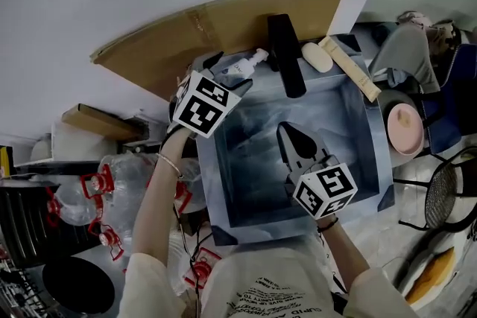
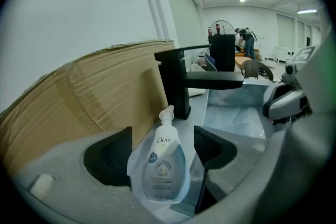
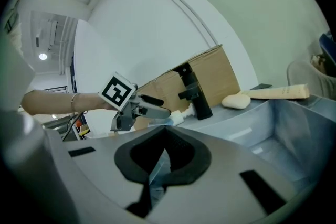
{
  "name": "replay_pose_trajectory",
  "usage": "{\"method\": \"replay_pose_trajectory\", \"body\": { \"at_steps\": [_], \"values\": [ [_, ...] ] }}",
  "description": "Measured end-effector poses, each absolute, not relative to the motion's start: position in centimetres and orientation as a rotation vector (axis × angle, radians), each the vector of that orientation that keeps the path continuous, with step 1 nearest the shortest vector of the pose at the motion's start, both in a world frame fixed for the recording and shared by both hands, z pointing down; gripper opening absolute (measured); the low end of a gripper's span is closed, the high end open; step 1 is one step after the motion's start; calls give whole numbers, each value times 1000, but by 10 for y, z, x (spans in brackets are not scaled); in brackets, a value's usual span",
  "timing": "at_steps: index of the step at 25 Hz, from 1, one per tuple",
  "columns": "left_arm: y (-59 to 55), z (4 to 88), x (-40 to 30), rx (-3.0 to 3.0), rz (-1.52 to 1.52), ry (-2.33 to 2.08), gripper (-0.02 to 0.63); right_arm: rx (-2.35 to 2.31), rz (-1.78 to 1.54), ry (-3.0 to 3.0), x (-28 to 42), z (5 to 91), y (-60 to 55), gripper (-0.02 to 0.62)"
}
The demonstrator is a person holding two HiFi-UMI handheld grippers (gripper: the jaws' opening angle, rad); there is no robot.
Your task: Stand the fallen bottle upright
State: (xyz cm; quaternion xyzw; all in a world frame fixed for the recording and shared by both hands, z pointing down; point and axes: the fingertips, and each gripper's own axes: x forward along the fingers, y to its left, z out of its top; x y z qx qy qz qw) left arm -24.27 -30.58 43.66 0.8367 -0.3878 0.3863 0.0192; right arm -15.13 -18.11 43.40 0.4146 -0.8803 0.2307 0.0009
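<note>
A clear Dove pump bottle [image 1: 243, 66] lies on its side on the back ledge of the sink [image 1: 350, 97], with its white pump head toward the black faucet [image 1: 286, 54]. My left gripper [image 1: 229, 73] is open, one jaw on each side of the bottle's body. In the left gripper view the bottle [image 2: 163, 165] fills most of the gap between the pads [image 2: 116, 157], with a little space on the right. My right gripper [image 1: 289, 136] hangs over the sink basin, shut and empty. From the right gripper view the bottle [image 3: 176, 118] shows just beyond the left gripper's jaws.
A cardboard sheet [image 1: 201, 30] leans on the wall behind the ledge. A soap bar [image 1: 317, 56] and a wooden brush [image 1: 349, 68] lie right of the faucet. A pink bowl [image 1: 406, 126] sits right of the sink, and clear water jugs [image 1: 112, 186] stand on the floor at left.
</note>
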Motion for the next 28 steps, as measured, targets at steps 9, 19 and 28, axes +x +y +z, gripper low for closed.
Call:
{"method": "replay_pose_trajectory", "body": {
  "at_steps": [9,19,28],
  "values": [
    [-324,463,-230,2507,1430,-895,348,1227,793,-2751,-146,450,-179,5],
    [-330,494,-230,2334,1508,-793,348,1167,848,-2759,-138,458,-186,5],
    [-331,505,-226,2298,1517,-754,344,1136,887,-2754,-130,467,-188,5]
  ]
}}
